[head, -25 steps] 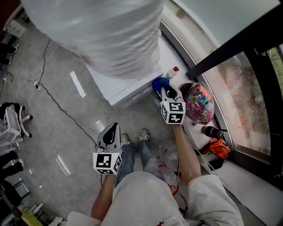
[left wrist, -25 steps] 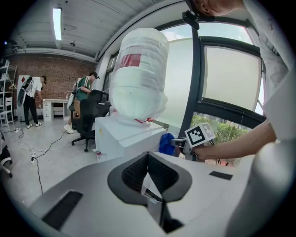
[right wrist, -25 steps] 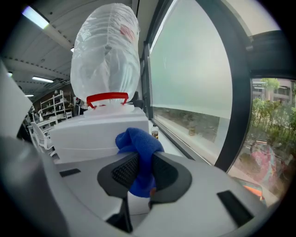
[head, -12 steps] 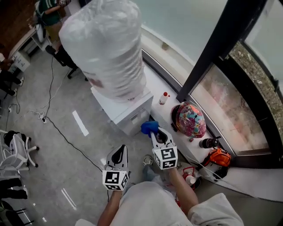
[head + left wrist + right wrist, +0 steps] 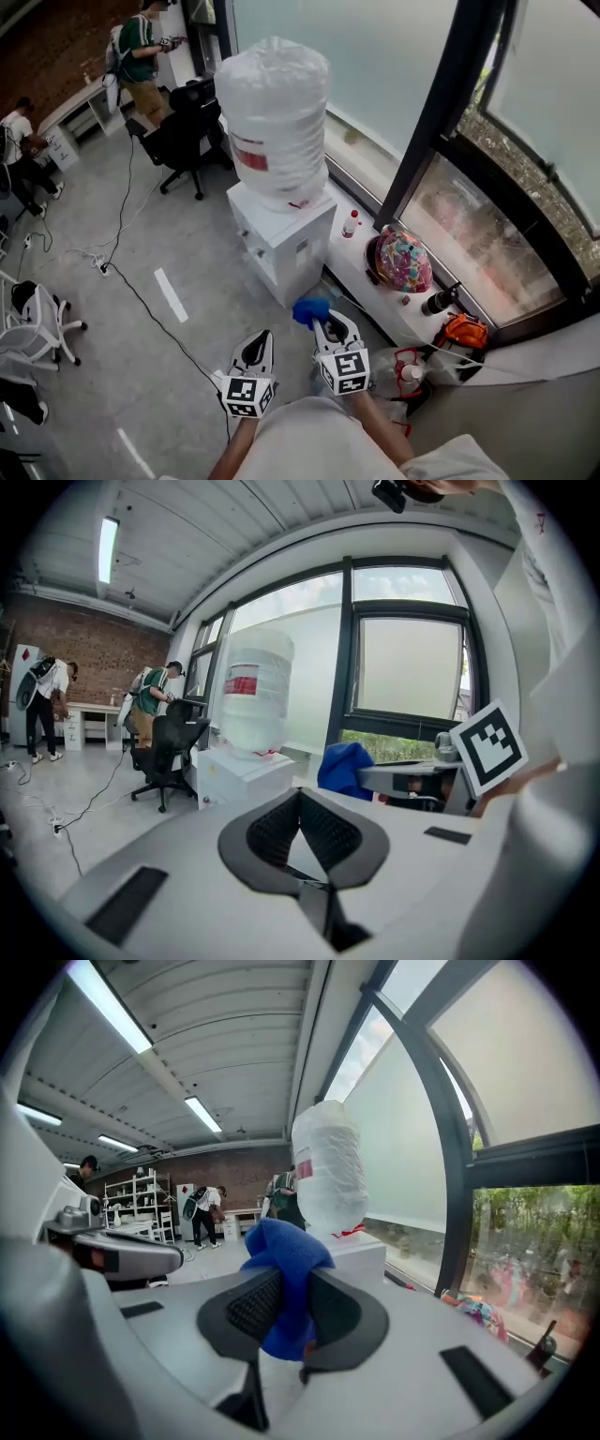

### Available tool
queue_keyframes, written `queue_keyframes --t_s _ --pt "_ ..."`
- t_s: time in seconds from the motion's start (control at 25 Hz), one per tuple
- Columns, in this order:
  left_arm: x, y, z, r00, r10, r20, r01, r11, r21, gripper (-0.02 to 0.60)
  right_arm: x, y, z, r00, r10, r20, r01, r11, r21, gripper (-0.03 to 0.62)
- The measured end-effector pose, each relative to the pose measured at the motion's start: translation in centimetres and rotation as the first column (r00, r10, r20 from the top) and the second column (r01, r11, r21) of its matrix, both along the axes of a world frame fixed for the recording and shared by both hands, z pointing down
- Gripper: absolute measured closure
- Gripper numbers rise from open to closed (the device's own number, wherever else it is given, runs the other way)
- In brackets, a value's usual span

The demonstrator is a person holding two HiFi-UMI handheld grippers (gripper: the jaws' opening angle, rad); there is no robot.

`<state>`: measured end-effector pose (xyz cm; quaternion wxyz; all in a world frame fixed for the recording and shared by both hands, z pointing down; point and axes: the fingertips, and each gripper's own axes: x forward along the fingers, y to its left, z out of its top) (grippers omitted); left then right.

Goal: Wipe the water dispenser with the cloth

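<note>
Two grippers sit low in front of the person, side by side and close together. The right gripper (image 5: 328, 328) (image 5: 284, 1288) is clamped on a blue cloth (image 5: 309, 309) (image 5: 281, 1252); the cloth is pinched between the ribbed pads and bunches up above the jaw tips. The left gripper (image 5: 259, 338) (image 5: 300, 797) has its jaws brought together at the tips, with nothing between them.

The cloth is clear of the water dispenser (image 5: 284, 246) (image 5: 237, 771) (image 5: 364, 1247), which stands ahead of both grippers on the grey floor. It is a white cabinet set against the window ledge (image 5: 361, 267). A large water bottle (image 5: 272, 117) (image 5: 253, 700) (image 5: 328, 1171), wrapped in clear film and bearing a red label, stands on top of the cabinet.

On the ledge beside the dispenser stand a small white bottle with a red cap (image 5: 350, 224) and a multicoloured rounded object (image 5: 401, 260). An orange tool (image 5: 461, 330) lies farther along, near the window.

Beyond the dispenser a black office chair (image 5: 187, 131) stands on the floor, and a person in a green top (image 5: 141, 47) stands behind it.
</note>
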<state>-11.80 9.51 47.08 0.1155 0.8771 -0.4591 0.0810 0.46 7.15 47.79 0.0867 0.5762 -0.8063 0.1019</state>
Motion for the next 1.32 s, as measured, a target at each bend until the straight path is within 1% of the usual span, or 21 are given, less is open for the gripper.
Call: queue_keyframes --t_s 0.08,0.24,0.4,0.6,0.84,1.32 --pt "-0.9 2.0 -0.2 1.0 0.002 -0.004 -0.002 1.0 0.004 0.571 -0.8 2.7 -0.2 1.0 0.013 -0.001 -0.013 1.0 -0.001 0.514" --pt "-1.4 5.0 -0.3 1.0 0.023 -0.017 -0.023 1.0 0.014 0.571 -1.0 7.4 -0.7 0.999 0.046 -0.017 -0.046 0.999 0.011 0.514" --pt "-1.7 7.2 -0.6 0.999 0.043 -0.028 -0.042 0.999 0.033 0.571 -1.2 10.8 -1.3 0.997 0.079 -0.026 -0.078 0.996 0.033 0.515" --pt "-1.3 9.4 -0.5 0.996 0.077 -0.038 -0.076 0.996 0.041 0.571 -1.2 13.7 -1.0 0.994 0.102 -0.043 -0.1 0.994 0.038 0.514" --pt "-0.8 10.3 -0.7 0.993 0.112 -0.044 -0.11 0.992 0.056 0.571 -1.3 14.6 -1.0 0.991 0.123 -0.05 -0.12 0.992 0.045 0.515" --pt "0.0 10.0 -1.3 0.994 0.102 -0.043 -0.099 0.993 0.07 0.571 -1.3 13.6 -1.6 0.993 0.091 -0.077 -0.087 0.995 0.056 0.516"
